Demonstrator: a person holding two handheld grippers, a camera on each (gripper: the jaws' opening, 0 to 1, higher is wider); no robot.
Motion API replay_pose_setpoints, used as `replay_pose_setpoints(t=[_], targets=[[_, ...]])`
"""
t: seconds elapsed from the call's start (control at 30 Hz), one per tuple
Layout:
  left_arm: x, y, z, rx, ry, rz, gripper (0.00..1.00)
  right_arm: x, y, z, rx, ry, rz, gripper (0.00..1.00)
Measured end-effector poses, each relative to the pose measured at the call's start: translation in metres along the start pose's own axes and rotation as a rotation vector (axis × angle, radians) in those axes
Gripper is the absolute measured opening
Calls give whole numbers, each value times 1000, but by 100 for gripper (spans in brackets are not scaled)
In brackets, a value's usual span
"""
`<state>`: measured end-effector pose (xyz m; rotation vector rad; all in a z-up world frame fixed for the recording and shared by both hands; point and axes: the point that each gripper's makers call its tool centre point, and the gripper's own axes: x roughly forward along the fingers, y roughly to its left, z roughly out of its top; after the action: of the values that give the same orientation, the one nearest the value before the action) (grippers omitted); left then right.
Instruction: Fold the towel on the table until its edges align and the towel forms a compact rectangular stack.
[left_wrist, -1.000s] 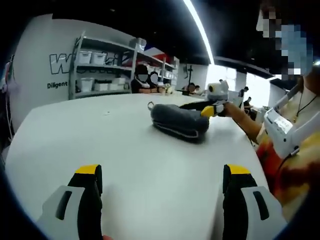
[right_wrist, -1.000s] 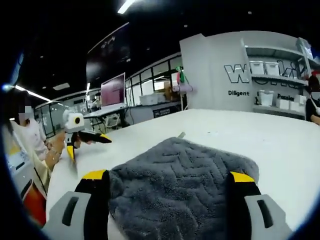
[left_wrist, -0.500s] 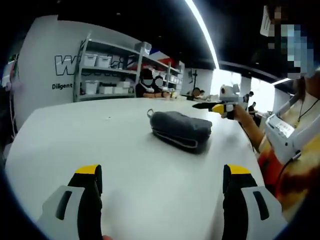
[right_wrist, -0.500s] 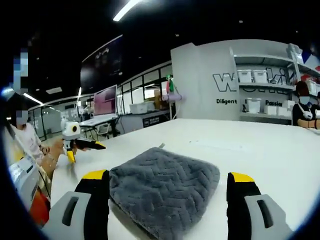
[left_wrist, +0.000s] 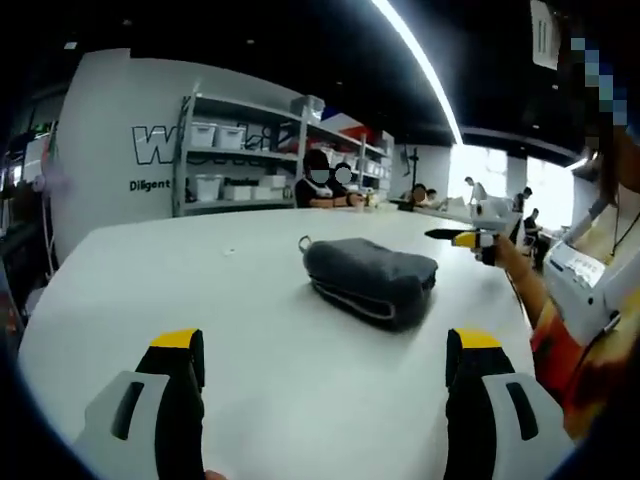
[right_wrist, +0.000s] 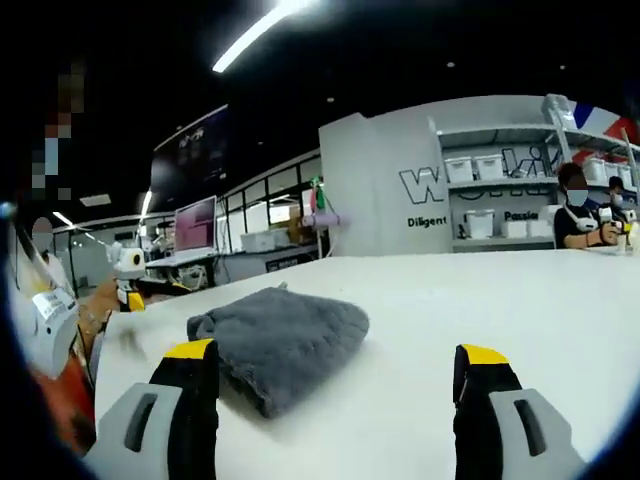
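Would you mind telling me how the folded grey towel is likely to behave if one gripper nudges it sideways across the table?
The towel looks thick and plush, so it would probably bunch or shear between layers rather than slide as one block. It lies flat on the smooth white table, so it should not roll or tip. It likely weighs little.

Broad white table with a smooth matte top (left_wrist: 200, 300) (right_wrist: 480, 300), rounded at its far edge. Lying directly on it: one dark grey plush towel with a chevron-textured pile (left_wrist: 368, 278) (right_wrist: 280, 335), folded into a compact thick stack, layered edges showing along its near side, a small loop at one corner; a tiny unidentifiable speck (left_wrist: 229, 251) well apart from it.
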<state>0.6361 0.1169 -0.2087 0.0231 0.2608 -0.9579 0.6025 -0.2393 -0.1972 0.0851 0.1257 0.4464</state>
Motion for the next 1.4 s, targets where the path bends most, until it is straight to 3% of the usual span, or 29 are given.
replay_pose_setpoints(t=[0.17, 0.33, 0.57, 0.67, 1.0, 1.2, 1.4], targets=[[1, -13, 1, -18, -30, 9, 99, -11, -9, -29, -14, 82, -15, 100], [3, -13, -1, -28, -35, 19, 99, -14, -4, -40, -60, 123, 3, 100], [-5, -14, 6, -43, -84, 31, 99, -13, 4, -35, -103, 113, 31, 100], [-5, -15, 5, -42, -78, 27, 99, -15, 3, -34, -110, 108, 23, 100], [2, -13, 1, -51, -76, 23, 99, -25, -7, -30, -113, 86, -28, 99], [7, -16, 0, -61, -81, 9, 99, -33, -22, -26, -146, 72, -103, 89], [12, -18, -1, -73, -87, -8, 99, -35, -20, -31, -119, 75, -101, 91]])
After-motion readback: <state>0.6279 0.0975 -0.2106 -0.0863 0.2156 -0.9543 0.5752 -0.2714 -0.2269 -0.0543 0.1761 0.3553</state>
